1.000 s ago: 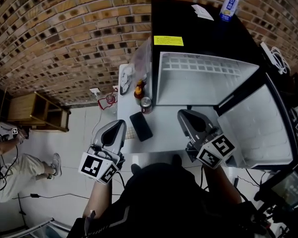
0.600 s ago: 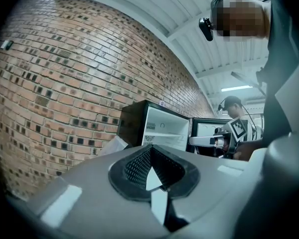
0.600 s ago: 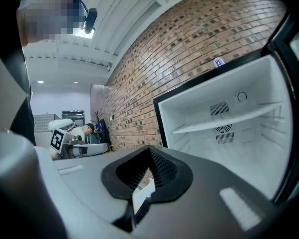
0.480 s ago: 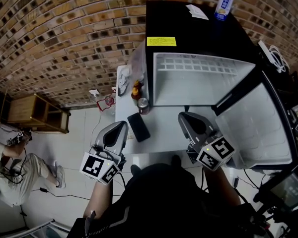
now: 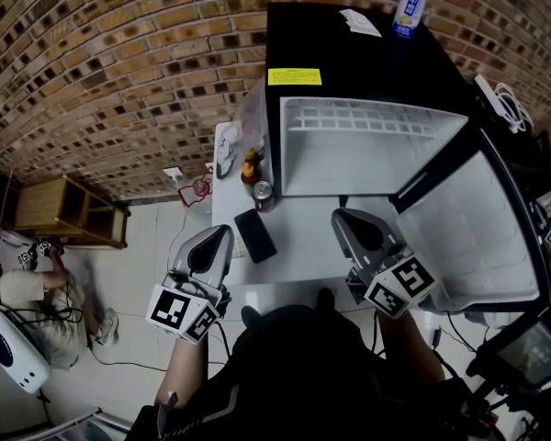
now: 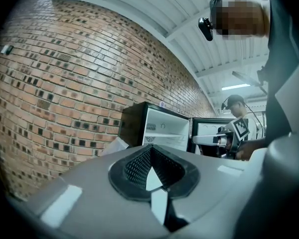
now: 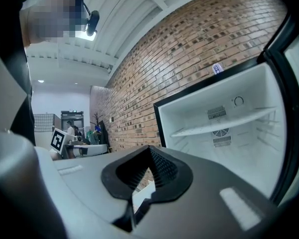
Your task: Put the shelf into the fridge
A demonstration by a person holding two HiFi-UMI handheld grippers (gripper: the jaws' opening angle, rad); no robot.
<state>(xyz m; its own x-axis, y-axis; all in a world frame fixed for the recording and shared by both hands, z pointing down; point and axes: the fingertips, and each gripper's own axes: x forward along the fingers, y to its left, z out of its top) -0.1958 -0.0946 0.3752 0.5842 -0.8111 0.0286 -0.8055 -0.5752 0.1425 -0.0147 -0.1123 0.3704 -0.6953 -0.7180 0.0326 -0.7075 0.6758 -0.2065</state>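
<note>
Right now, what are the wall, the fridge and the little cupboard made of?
The wall looks like rough brick: brown and orange blocks with pale mortar lines. The fridge has a smooth black shell, probably painted metal, and a white lining, likely plastic. The little cupboard looks like light wood, tan and matte.

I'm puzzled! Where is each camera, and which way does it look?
Head view: on person's head, looking down at fridge, table, torso, left hand-held gripper, right hand-held gripper.
Left gripper view: on the left one, facing brick wall, jaws shut.
Right gripper view: on the right one, facing fridge interior, jaws shut.
All show the fridge.
</note>
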